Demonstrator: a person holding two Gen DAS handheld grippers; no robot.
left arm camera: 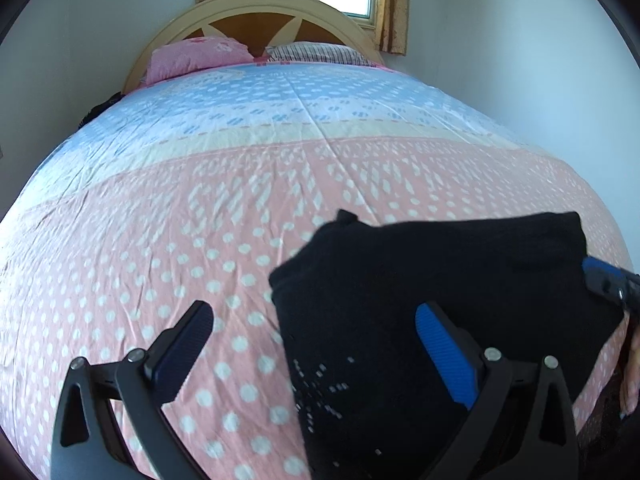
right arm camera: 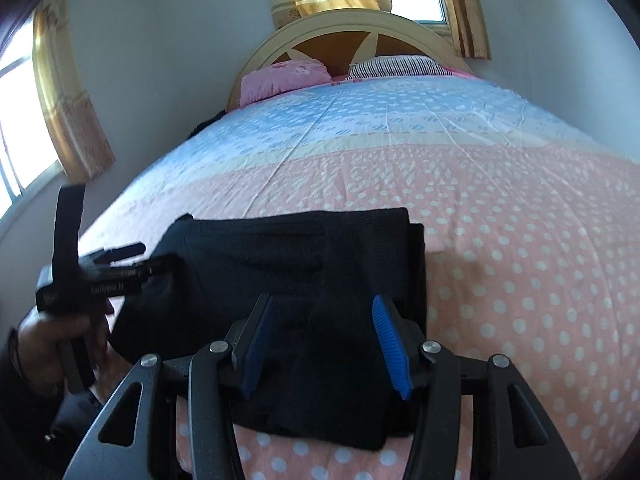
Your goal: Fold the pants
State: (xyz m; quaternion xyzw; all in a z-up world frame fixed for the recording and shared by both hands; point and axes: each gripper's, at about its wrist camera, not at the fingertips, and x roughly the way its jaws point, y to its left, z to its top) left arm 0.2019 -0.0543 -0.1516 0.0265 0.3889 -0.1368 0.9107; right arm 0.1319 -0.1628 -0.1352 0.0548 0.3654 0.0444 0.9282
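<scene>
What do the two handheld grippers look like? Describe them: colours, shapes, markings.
Left gripper: black angular linkage arms, silver pivot bolts, ribbed blue pads. Right gripper: same black frame, silver bolts, ribbed blue pads. White lettering, unreadable, marks the left gripper's body in the right wrist view.

A bed (left arm camera: 280,184) carries everything, covered by a quilt (right arm camera: 500,216) with a pink white-dotted near part, a pale cream band and a blue dotted far part. Black pants (right arm camera: 304,264), folded into a thick stack, lie on the pink part near its front edge. At the far end, against the curved headboard (left arm camera: 256,12), rest a pink pillow (left arm camera: 196,56) and a striped pillow (left arm camera: 316,53) side by side.
</scene>
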